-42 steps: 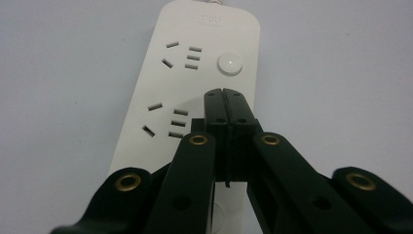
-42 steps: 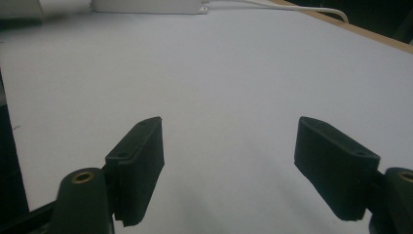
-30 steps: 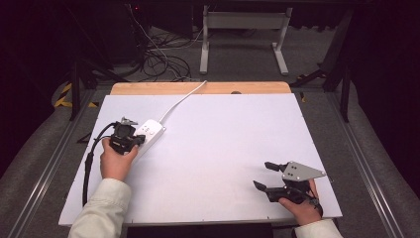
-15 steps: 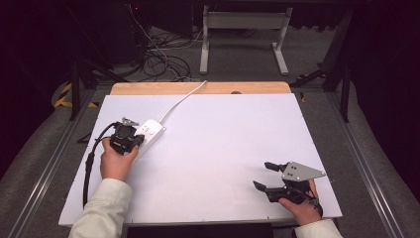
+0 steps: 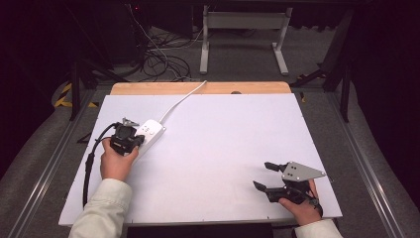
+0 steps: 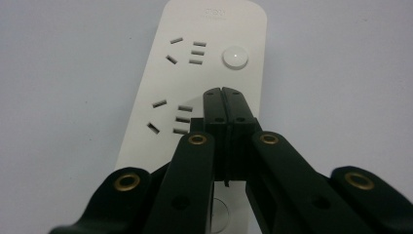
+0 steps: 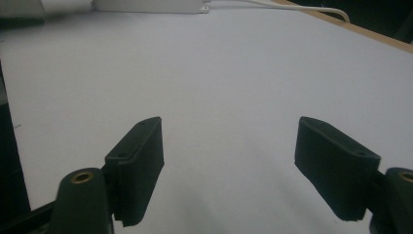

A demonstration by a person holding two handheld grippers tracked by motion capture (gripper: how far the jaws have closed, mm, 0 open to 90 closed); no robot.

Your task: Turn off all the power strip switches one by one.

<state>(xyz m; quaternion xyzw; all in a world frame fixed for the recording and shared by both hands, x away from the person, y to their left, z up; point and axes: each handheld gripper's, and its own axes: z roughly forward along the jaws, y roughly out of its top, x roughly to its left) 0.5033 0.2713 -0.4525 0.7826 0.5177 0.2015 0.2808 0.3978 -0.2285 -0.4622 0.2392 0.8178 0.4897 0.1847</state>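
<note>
- A white table top (image 5: 218,148) is seen from above, with a white power strip (image 5: 147,133) lying near its left side; the strip's white cord (image 5: 181,101) runs away toward the far wooden edge (image 5: 198,88).
- The left gripper (image 5: 130,140) is held over the near end of the power strip, a hand (image 5: 117,161) in a pale sleeve gripping it from behind.
- In the left gripper view, the jaws are pressed fully together, with nothing between them, and the joined tips (image 6: 225,97) are set over the strip's face just beside the nearer socket group (image 6: 170,117).
- A round button (image 6: 234,57) is seen beyond the tips, next to the farther socket group (image 6: 187,51); a second round button (image 6: 216,212) is partly hidden under the jaws.
- The right gripper (image 5: 265,176) rests well apart at the near right corner of the table, its jaws spread wide and empty, as shown in the right gripper view (image 7: 229,165).
- The step in hand is judged to be the pressing of a switch on the strip with the closed tips.
- For the next move, the closed tips would need to be guided onto a round button and pushed straight down, while the strip is kept from sliding.
</note>
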